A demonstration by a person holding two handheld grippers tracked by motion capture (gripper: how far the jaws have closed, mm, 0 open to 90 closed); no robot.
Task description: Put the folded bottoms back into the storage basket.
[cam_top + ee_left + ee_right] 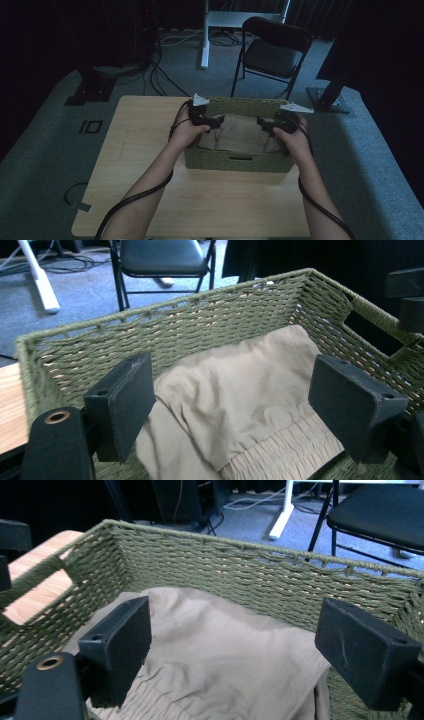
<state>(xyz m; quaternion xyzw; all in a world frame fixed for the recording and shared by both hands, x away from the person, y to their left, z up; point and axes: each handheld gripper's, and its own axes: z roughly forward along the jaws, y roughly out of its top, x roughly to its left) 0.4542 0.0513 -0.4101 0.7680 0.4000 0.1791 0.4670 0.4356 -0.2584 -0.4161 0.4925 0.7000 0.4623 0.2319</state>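
A green woven basket stands on the wooden table, and a folded beige garment lies inside it. My left gripper hovers over the basket's left end, open, nothing between its pads. My right gripper hovers over the right end, also open and empty. In the left gripper view the beige garment with its gathered waistband lies below the left gripper. In the right gripper view the same cloth lies below the right gripper, against the basket wall.
A black folding chair stands on the grey carpet behind the table. A white desk leg and cables lie farther back. A dark stand base sits at the right, another base at the left.
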